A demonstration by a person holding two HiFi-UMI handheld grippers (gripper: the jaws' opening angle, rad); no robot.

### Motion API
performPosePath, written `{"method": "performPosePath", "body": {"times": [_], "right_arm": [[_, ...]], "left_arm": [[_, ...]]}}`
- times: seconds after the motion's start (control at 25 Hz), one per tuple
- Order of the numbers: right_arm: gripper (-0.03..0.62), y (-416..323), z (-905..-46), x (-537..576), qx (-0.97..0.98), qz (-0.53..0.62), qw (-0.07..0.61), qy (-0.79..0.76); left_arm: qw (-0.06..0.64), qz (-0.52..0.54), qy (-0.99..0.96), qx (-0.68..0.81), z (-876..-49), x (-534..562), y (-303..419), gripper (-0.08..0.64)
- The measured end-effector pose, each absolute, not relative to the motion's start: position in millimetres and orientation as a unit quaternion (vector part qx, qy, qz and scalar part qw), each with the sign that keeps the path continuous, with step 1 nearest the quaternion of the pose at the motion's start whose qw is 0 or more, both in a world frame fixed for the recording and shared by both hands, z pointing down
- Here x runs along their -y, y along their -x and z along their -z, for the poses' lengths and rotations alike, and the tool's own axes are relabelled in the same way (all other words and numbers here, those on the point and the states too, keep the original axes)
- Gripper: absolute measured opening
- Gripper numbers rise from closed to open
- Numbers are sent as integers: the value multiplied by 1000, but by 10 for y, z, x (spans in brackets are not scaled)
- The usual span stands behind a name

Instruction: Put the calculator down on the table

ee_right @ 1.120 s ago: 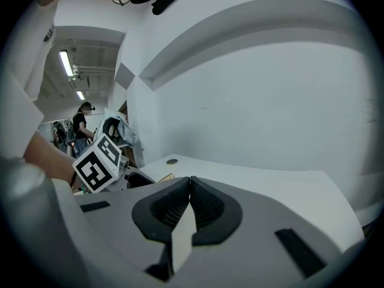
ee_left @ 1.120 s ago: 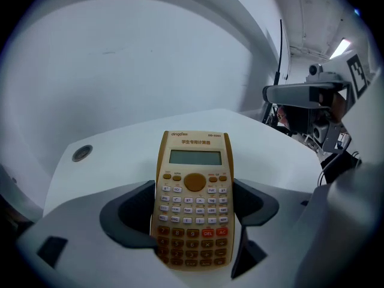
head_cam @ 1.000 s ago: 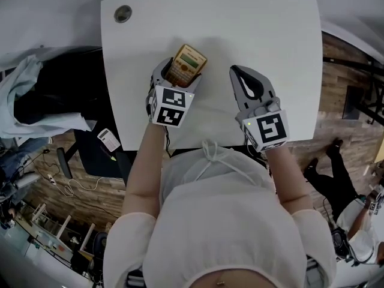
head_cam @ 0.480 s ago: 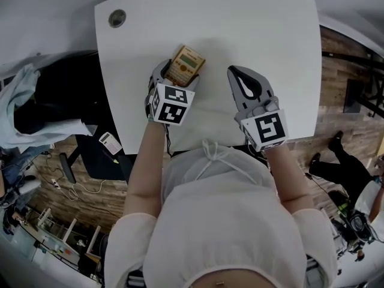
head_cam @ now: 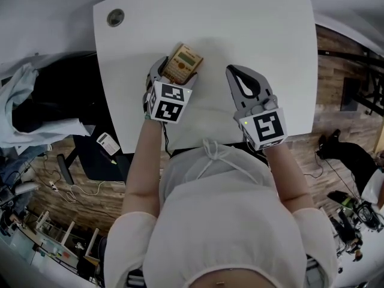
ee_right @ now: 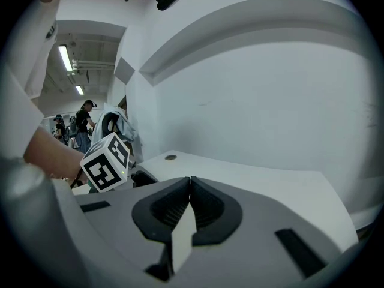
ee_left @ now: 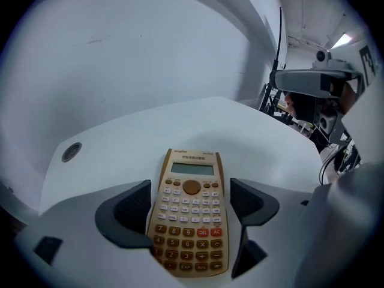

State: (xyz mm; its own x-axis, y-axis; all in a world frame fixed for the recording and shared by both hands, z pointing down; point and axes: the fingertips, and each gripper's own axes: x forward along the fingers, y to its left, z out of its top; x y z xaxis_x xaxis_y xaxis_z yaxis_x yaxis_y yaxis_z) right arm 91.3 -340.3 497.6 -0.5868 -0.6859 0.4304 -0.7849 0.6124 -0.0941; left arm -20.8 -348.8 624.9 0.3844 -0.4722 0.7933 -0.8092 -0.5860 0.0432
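Note:
A tan calculator (head_cam: 182,63) (ee_left: 191,212) sits between the jaws of my left gripper (head_cam: 178,72) (ee_left: 191,200), keys up and screen end pointing away from me. It is low over the white table (head_cam: 258,29), left of the middle. The jaws stand against its two long sides, so the gripper is shut on it. Whether its underside touches the table is hidden. My right gripper (head_cam: 230,71) (ee_right: 190,182) hovers a hand's width to the right, its jaws shut together on nothing.
A round grommet (head_cam: 115,18) (ee_left: 71,152) is set in the table's far left corner. Left of the table are a black chair with a pale cloth (head_cam: 27,95) and a small white device (head_cam: 108,143) on the floor. The left gripper's marker cube (ee_right: 107,164) shows in the right gripper view.
Hardly anything: the head camera has shifted a little, and the left gripper still holds the calculator at about the same spot over the table. The right gripper has stayed put.

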Motion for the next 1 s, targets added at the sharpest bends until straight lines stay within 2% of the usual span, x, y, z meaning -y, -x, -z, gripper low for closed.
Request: {"method": "performPosePath", "body": {"times": [0.2,0.56,0.6,0.68,0.8,0.88,1.0], "right_arm": [[5,-989,-4849,3309,884,-115,170,-419],[5,-1077,-4418,3141,893,-77,143,-421],[5,-1084,-4349,3120,894,-74,138,-420],[5,-1108,-4229,3077,895,-68,131,-420],[5,-1137,-4098,3000,897,-63,121,-421],[5,-1160,-4008,2946,899,-55,115,-419],[5,-1199,-3866,2874,900,-42,102,-421]], "left_arm": [[201,-361,-809,418,-6006,3390,183,410],[141,-259,-825,482,-5017,3290,260,392],[130,-244,-824,494,-4864,3277,275,358],[105,-216,-820,519,-4570,3251,301,237],[83,-181,-824,531,-4205,3174,284,199],[62,-160,-825,538,-3961,3110,262,128],[31,-135,-827,545,-3641,3000,218,78]]}}
